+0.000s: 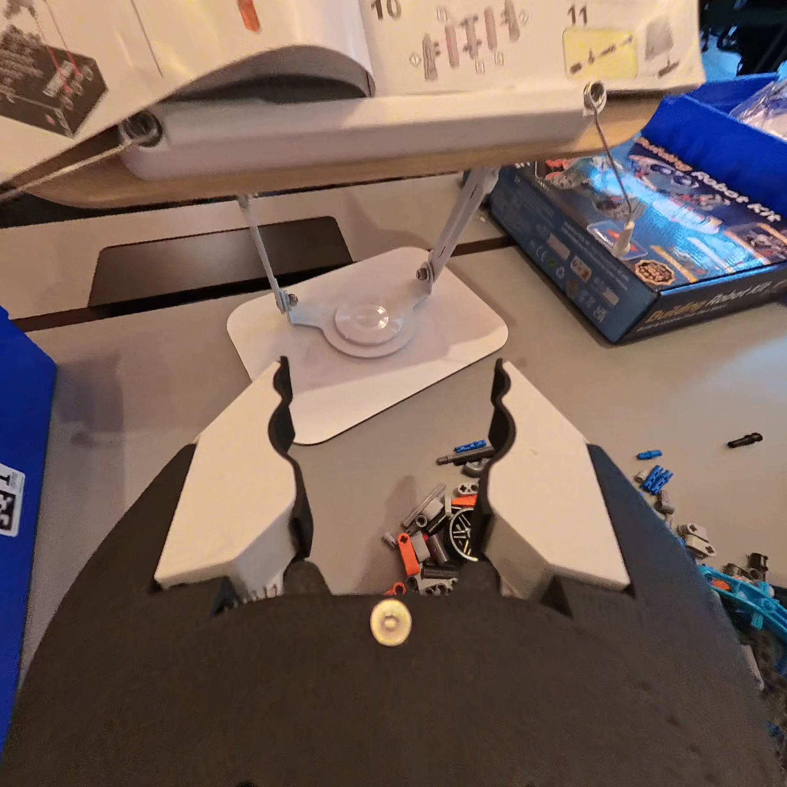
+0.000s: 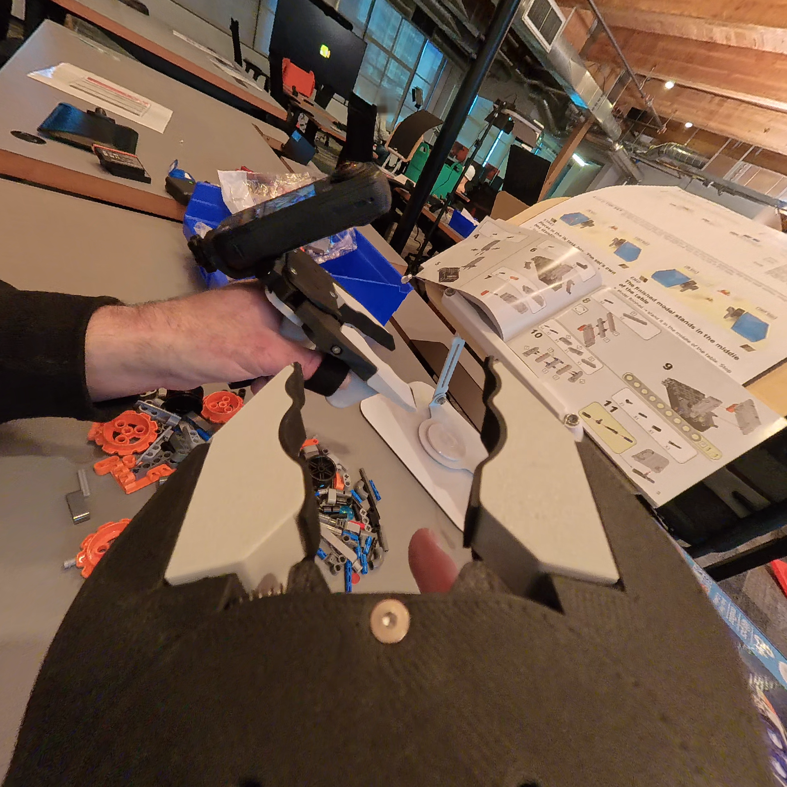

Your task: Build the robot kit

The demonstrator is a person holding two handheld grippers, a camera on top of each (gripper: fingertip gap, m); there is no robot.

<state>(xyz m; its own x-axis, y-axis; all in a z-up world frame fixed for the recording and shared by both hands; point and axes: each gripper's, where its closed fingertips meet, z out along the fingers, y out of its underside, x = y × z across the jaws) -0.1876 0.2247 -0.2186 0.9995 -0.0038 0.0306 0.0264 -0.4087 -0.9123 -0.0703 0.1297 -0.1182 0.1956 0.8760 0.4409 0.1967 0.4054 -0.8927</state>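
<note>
Small-parts pile [image 2: 347,517] on grey table [image 1: 596,404], near book-stand base [image 1: 366,336]. Left gripper [image 1: 392,409] over pile, jaws apart, empty. Right gripper [image 2: 392,409] likewise apart, nothing held (thumb tip below). Orange gears [image 2: 127,432] far left; manual [image 2: 596,340] right on stand. Blue kit box [image 1: 664,251] right.

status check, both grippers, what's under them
Left gripper open, empty, over small parts pile. Right gripper open, empty, same pile. Book stand base just ahead.

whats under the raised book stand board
Under the book stand board, two thin metal struts run down to a white base plate with a round pivot disc, resting on the grey table. The board hides the struts' upper attachments.
</note>
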